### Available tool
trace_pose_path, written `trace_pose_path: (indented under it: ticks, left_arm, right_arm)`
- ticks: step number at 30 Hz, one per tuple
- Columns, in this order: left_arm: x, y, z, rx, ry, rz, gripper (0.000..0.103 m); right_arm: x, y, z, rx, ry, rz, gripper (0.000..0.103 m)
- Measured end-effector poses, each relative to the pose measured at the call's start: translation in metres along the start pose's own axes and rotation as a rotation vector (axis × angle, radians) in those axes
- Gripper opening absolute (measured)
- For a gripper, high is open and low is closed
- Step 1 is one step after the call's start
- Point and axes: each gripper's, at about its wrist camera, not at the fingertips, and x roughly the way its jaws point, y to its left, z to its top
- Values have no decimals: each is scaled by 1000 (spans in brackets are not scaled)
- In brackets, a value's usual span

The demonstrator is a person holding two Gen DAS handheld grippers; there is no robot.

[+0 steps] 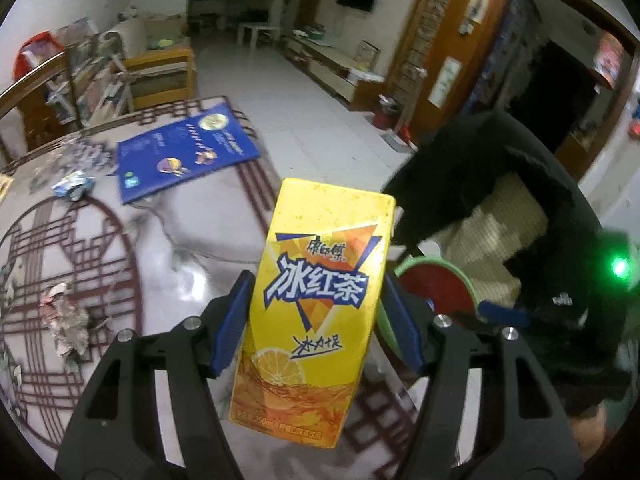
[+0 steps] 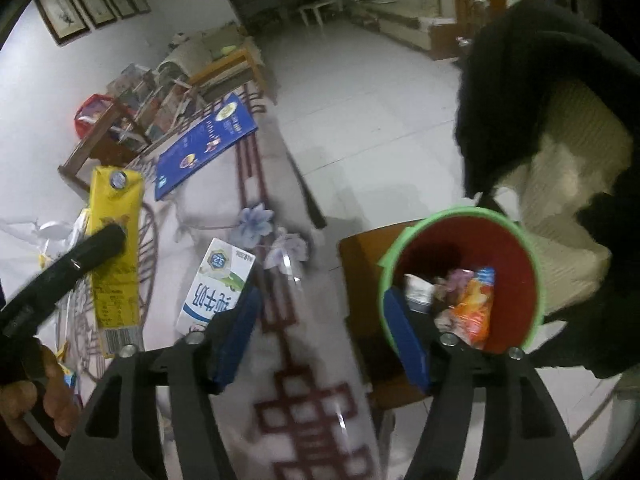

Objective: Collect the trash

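Observation:
My left gripper (image 1: pixel 316 280) is shut on a yellow iced tea carton (image 1: pixel 320 304), its blue pads pressing both sides and holding it upright above the table. In the right wrist view the same yellow carton (image 2: pixel 114 256) shows at the left, with one black finger of the left gripper across it. My right gripper (image 2: pixel 320 294) is open with nothing between its pads. A white and blue milk carton (image 2: pixel 212 280) lies on the table just outside its left finger. The bin (image 2: pixel 516 240), green-rimmed and red inside, holds several wrappers and sits just beyond the right finger.
The bin stands on a wooden stool (image 2: pixel 356 264) beside the patterned table (image 1: pixel 192 232). A crumpled paper (image 1: pixel 66 320), a small wrapper (image 1: pixel 74 186) and a blue booklet (image 1: pixel 184 152) lie on the table. A person in a black jacket (image 2: pixel 520 80) is close on the right.

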Motion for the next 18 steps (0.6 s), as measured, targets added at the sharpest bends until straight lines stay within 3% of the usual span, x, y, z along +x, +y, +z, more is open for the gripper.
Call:
trace_pose_path:
  ticks: [4, 10, 18]
  left_arm:
    - [-13, 23, 4, -42, -27, 71, 62]
    - [-30, 61, 1, -105, -36, 143, 62]
    - [-39, 93, -1, -116, -33, 151, 62]
  right_arm:
    - [35, 30, 5, -21, 58, 87, 80]
    - [89, 80, 6, -5, 174, 164, 81]
    - [141, 130, -5, -76, 225, -5, 81]
